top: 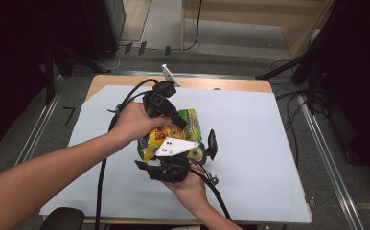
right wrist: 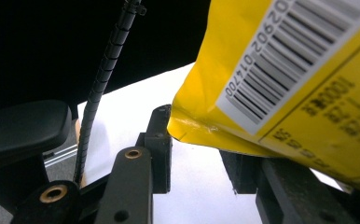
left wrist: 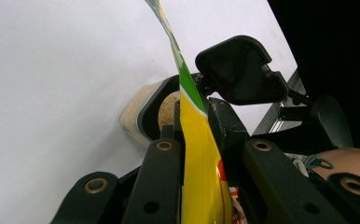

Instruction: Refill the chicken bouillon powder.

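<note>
1. While both hands hold still over the tabletop, the left gripper [left wrist: 194, 140] has its fingers [left wrist: 162, 163] pinched on the thin top seam of the glossy yellow-and-green plastic snack bag [left wrist: 201, 177]; the film runs straight up between them in the left gripper view.
2. Right gripper [right wrist: 197, 149]: fingers [right wrist: 159, 140] part spread, yellow barcode corner of the bag lying across the gap and resting on the right-hand finger. Can't tell whether the pads actually press on it.
3. Bag location: middle of the work area, held up between the two grippers, above the white paper sheet [top: 250, 124] that covers the wooden tabletop [top: 221, 85].
4. Under the bag mouth sits a clear round plastic container of beige crumbs [left wrist: 138, 114], standing on the sheet, black rim facing the left gripper's camera.
5. Handling, my read: light, soft, crinkly film, slick surface, contents likely brittle. Grip the flat sealed seams or corners, not the puffed belly, since that would slip and crush.
6. Risk: pulling seam against corner could rip suddenly and scatter contents.
</note>
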`<state>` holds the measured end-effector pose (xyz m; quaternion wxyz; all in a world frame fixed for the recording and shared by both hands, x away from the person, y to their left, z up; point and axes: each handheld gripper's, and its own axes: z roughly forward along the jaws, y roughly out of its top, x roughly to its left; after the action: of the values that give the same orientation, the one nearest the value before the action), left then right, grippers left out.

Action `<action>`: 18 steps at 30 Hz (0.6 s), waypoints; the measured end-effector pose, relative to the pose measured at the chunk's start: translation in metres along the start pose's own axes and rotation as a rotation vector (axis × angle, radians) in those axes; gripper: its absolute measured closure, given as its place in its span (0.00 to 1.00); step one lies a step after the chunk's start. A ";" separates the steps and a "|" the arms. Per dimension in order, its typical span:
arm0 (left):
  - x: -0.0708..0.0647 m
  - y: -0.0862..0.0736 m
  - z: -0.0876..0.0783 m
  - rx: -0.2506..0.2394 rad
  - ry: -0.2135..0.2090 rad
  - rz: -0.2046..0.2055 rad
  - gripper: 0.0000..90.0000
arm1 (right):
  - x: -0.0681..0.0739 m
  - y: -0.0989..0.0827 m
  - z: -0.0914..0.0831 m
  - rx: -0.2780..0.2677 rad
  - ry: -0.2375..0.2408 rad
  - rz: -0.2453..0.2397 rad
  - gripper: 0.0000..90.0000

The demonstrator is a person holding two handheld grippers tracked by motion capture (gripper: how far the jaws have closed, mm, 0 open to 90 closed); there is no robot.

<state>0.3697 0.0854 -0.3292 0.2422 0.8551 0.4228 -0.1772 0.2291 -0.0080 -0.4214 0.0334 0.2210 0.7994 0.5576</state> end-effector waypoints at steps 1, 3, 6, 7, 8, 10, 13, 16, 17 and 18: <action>0.000 0.000 0.000 -0.001 0.000 0.001 0.92 | 0.000 0.000 0.000 0.000 -0.001 -0.001 0.74; 0.000 0.000 0.000 -0.002 0.000 0.001 0.92 | 0.000 0.000 0.000 0.001 -0.002 -0.003 0.74; 0.000 0.000 0.000 0.000 0.001 0.000 0.92 | 0.000 0.000 0.000 0.001 -0.002 -0.004 0.75; 0.000 0.000 0.000 -0.001 0.002 0.000 0.92 | 0.000 0.000 0.000 0.001 -0.002 -0.004 0.75; 0.000 0.000 0.000 -0.001 0.001 0.000 0.92 | 0.000 0.000 0.000 0.001 -0.002 -0.004 0.74; 0.000 0.000 0.000 -0.001 0.002 0.000 0.92 | 0.000 0.000 0.000 0.001 -0.002 -0.005 0.75; 0.000 0.000 0.000 -0.002 0.001 0.000 0.92 | 0.000 0.000 0.000 0.001 -0.002 -0.005 0.75; 0.000 0.000 0.000 -0.001 0.001 0.001 0.92 | 0.000 0.000 0.000 0.001 -0.002 -0.006 0.75; 0.000 0.000 0.000 -0.001 0.001 0.001 0.92 | 0.000 0.000 0.000 0.001 -0.002 -0.006 0.75; 0.000 -0.001 0.000 -0.003 0.001 0.000 0.92 | 0.000 0.000 0.000 0.000 -0.001 -0.006 0.75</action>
<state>0.3692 0.0857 -0.3293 0.2430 0.8549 0.4232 -0.1761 0.2289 -0.0077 -0.4215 0.0357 0.2189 0.8001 0.5574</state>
